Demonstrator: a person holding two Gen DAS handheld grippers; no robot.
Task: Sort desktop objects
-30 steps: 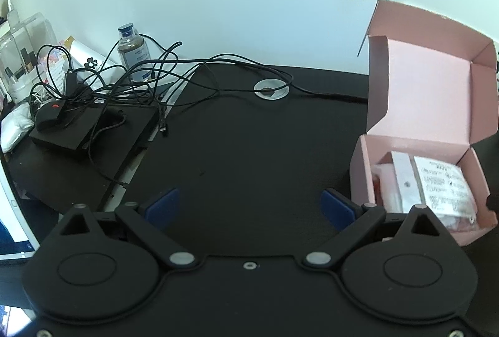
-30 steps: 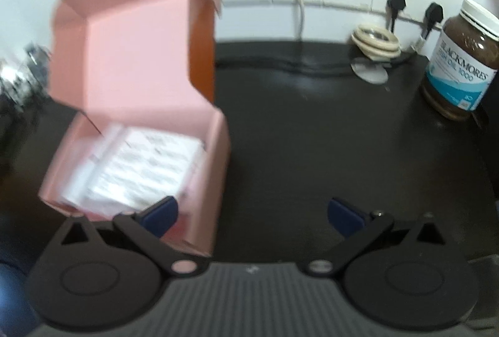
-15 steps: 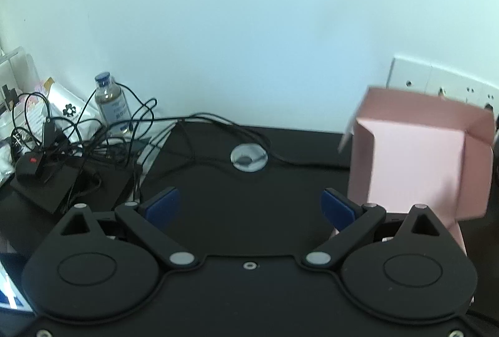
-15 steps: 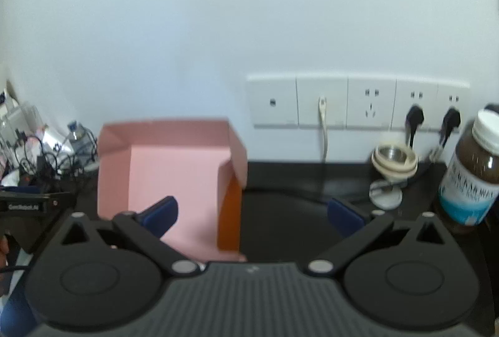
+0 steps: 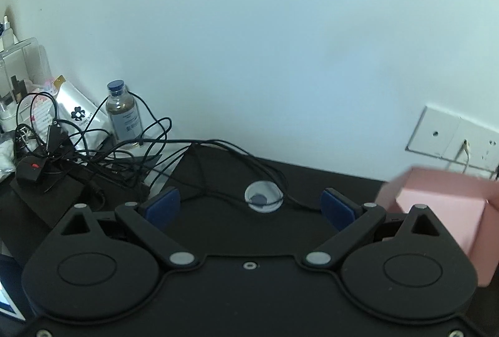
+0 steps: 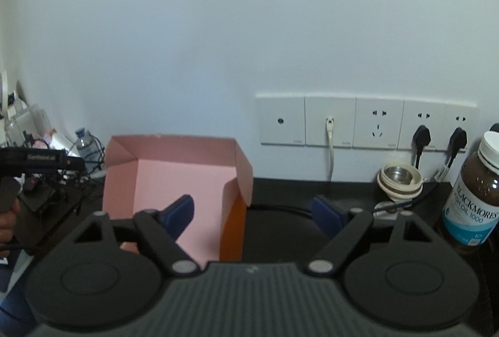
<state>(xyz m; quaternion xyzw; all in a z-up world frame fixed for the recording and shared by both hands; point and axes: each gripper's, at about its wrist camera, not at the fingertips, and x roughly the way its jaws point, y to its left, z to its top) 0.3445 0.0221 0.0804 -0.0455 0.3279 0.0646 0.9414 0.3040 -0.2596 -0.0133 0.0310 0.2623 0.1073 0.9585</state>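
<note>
A pink cardboard box (image 6: 174, 178) stands open on the black desk, lid flap upright; it also shows at the right edge of the left wrist view (image 5: 449, 206). Its contents are hidden. My left gripper (image 5: 251, 207) is open and empty, held above the desk, level toward the wall. My right gripper (image 6: 254, 212) is open and empty, to the right of the box front. A brown Blackmores fish oil bottle (image 6: 474, 196) stands at the far right. A small clear bottle with a blue cap (image 5: 123, 115) stands at the back left.
A tangle of black cables (image 5: 103, 149) lies over a black box (image 5: 46, 190) at the left. A round cable grommet (image 5: 263, 196) sits in the desk. Wall sockets (image 6: 365, 121) with plugs line the back. A cream lid stack (image 6: 399, 181) sits below them.
Both grippers have tilted up and pulled back from the pink box, so the wall fills the views and the box contents are out of sight. Both stay open.
</note>
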